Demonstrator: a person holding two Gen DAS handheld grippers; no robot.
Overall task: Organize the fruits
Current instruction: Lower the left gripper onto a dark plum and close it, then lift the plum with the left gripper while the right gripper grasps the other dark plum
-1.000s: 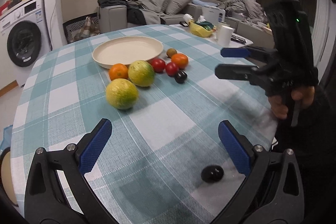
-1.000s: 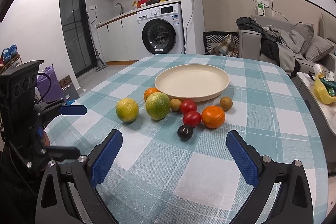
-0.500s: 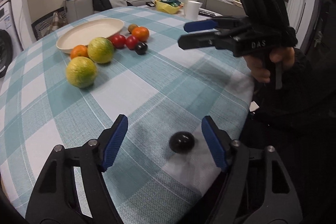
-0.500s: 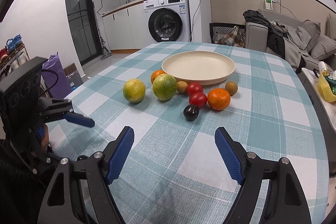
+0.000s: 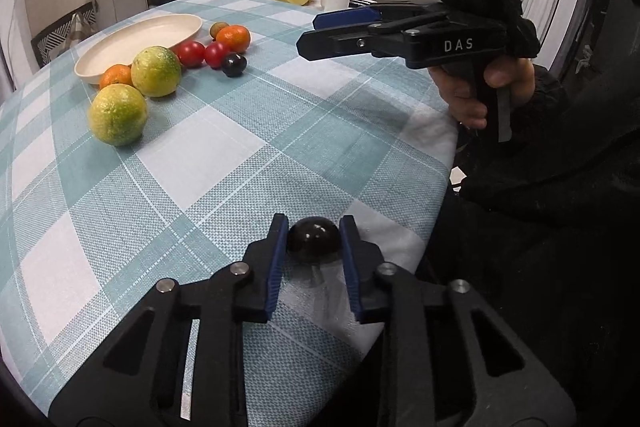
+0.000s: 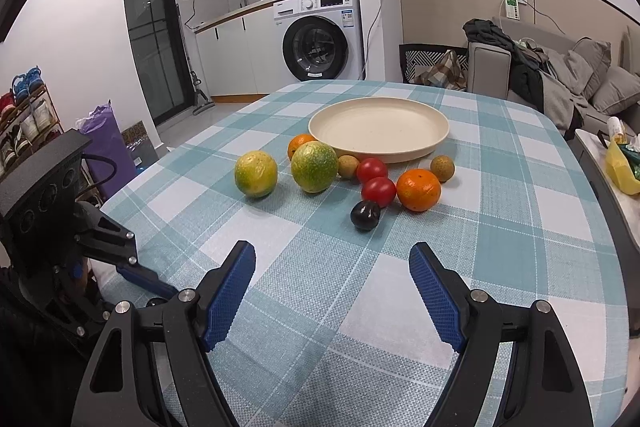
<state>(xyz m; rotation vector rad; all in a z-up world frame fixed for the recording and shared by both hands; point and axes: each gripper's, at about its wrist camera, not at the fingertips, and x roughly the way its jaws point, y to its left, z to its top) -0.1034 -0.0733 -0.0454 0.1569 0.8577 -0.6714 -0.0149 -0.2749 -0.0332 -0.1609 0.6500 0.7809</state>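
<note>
I am working at the round worktop under its checked cloth, and the cream plate is sitting empty at the far side, which I judge is where the fruits are meant to end up. Most of them are lying in a loose cluster just in front of its near rim: two big yellow-green citrus, two oranges, two red tomatoes, two small brownish fruits and one dark plum nearest me.

One fruit is lying apart from all that, close to the worktop's near edge: a second dark plum. I am taking it first, I think, because it is the stray. My left fingers are narrowed around it, one blue pad on each side, and both pads look to be touching its skin. It is still resting on the cloth, with its shadow right under it, so I am gripping it but not lifting yet. The fruit is round and glossy, so I am holding it across its middle to stop it from squirting out.

My right fingers are spread wide and holding nothing, hovering above the cloth and pointing at the cluster, ready for a fruit there.
</note>
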